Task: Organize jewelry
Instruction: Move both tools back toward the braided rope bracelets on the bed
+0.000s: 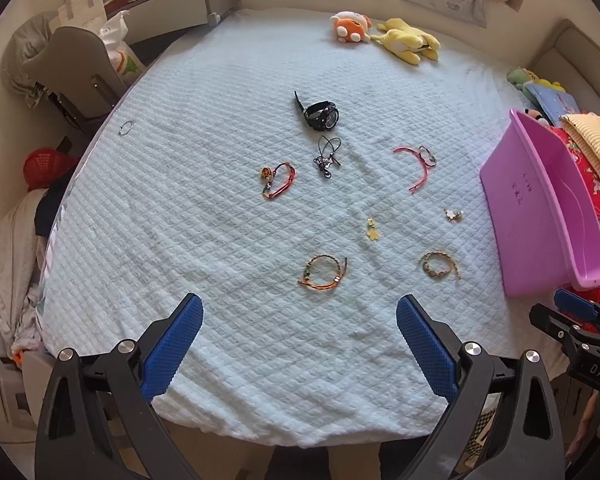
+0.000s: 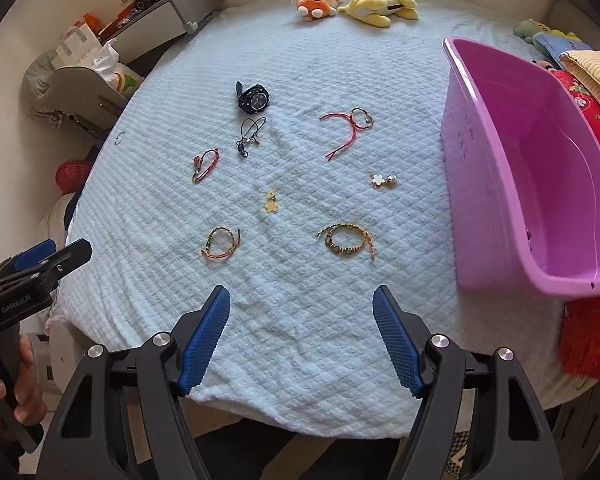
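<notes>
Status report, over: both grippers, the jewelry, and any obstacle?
Left gripper open, empty. Right gripper open, empty. Jewelry scattered on bedspread; pink bin at right holds none seen. Nothing in the way.

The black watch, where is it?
In both views the black watch lies on the blue blanket, left of centre, just beyond the black cord charm.

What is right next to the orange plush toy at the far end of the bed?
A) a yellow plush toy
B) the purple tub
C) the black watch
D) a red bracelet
A: the yellow plush toy lies right beside the orange plush toy at the far end of the bed, while the black watch sits nearer, mid-bed, and the purple tub stands off to the right.
</notes>
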`<control>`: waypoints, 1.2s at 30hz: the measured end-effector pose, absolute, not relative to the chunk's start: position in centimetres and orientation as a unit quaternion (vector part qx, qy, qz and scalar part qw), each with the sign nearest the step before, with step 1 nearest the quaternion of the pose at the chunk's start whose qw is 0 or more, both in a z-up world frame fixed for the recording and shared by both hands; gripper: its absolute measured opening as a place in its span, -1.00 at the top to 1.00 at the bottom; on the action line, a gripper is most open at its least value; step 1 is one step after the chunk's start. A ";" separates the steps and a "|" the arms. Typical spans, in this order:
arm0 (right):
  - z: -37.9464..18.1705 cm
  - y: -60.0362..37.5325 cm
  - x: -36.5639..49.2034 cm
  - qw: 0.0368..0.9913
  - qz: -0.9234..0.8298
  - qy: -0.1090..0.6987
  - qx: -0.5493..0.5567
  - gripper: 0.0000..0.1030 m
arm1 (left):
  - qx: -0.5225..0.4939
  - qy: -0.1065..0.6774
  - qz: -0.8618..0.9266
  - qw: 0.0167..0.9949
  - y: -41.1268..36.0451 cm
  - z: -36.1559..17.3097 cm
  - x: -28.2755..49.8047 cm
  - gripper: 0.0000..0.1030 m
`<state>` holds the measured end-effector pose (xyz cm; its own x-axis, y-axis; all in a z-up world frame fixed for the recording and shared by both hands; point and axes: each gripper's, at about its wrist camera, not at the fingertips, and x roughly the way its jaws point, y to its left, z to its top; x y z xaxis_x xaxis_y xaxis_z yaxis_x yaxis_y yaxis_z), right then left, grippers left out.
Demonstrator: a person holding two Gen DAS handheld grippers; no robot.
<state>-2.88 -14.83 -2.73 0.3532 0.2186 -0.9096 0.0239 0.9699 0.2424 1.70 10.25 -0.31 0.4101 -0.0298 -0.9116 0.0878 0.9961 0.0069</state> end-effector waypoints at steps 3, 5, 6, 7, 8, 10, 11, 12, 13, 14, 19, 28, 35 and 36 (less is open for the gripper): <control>-4.0 -13.5 -3.9 0.816 0.033 0.565 0.115 -0.37 | 0.041 0.538 -0.048 0.840 11.3 -2.0 2.1 -0.86; -5.0 -13.0 -4.3 0.817 0.017 0.565 0.115 -0.37 | 0.043 0.536 -0.055 0.841 11.7 -3.3 2.2 -0.86; -5.5 -12.9 -4.4 0.818 0.009 0.564 0.113 -0.39 | 0.042 0.536 -0.059 0.841 11.8 -4.0 2.2 -0.86; -6.1 -12.8 -4.5 0.819 0.002 0.563 0.111 -0.39 | 0.041 0.536 -0.062 0.841 11.7 -4.8 2.3 -0.86; -6.8 -12.9 -4.6 0.820 -0.004 0.562 0.111 -0.42 | 0.040 0.535 -0.065 0.841 11.7 -5.6 2.3 -0.86; -8.3 -13.1 -4.4 0.819 -0.015 0.563 0.110 -0.43 | 0.037 0.534 -0.064 0.842 11.4 -7.2 2.2 -0.86; -9.2 -13.3 -4.3 0.819 -0.018 0.564 0.110 -0.43 | 0.033 0.533 -0.064 0.843 11.2 -8.1 2.2 -0.86; -10.1 -13.5 -4.1 0.819 -0.020 0.563 0.109 -0.43 | 0.029 0.532 -0.063 0.844 11.0 -9.0 2.2 -0.86; -11.1 -13.6 -3.9 0.821 -0.021 0.561 0.106 -0.43 | 0.026 0.530 -0.061 0.845 10.7 -9.9 2.3 -0.86; -12.0 -13.7 -3.6 0.824 -0.022 0.557 0.102 -0.43 | 0.022 0.528 -0.060 0.847 10.5 -10.9 2.3 -0.86; -16.8 -14.4 -2.1 0.842 -0.018 0.533 0.078 -0.43 | 0.014 0.519 -0.050 0.853 9.1 -15.7 2.9 -0.86; -20.9 -15.4 -0.2 0.869 -0.011 0.491 0.061 -0.43 | 0.015 0.509 -0.032 0.860 7.7 -20.5 4.2 -0.86; -22.9 -15.5 1.7 0.874 -0.008 0.483 0.038 -0.43 | 0.018 0.498 -0.031 0.866 7.1 -21.8 5.1 -0.86; -23.0 -15.5 1.9 0.876 -0.008 0.481 0.034 -0.43 | 0.019 0.497 -0.031 0.867 7.0 -22.0 5.2 -0.86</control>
<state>1.91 -15.51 -23.02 0.5370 0.0196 -0.8433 0.0465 0.9975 0.0527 5.18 7.04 -21.98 0.5040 -0.0343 -0.8630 0.0717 0.9974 0.0022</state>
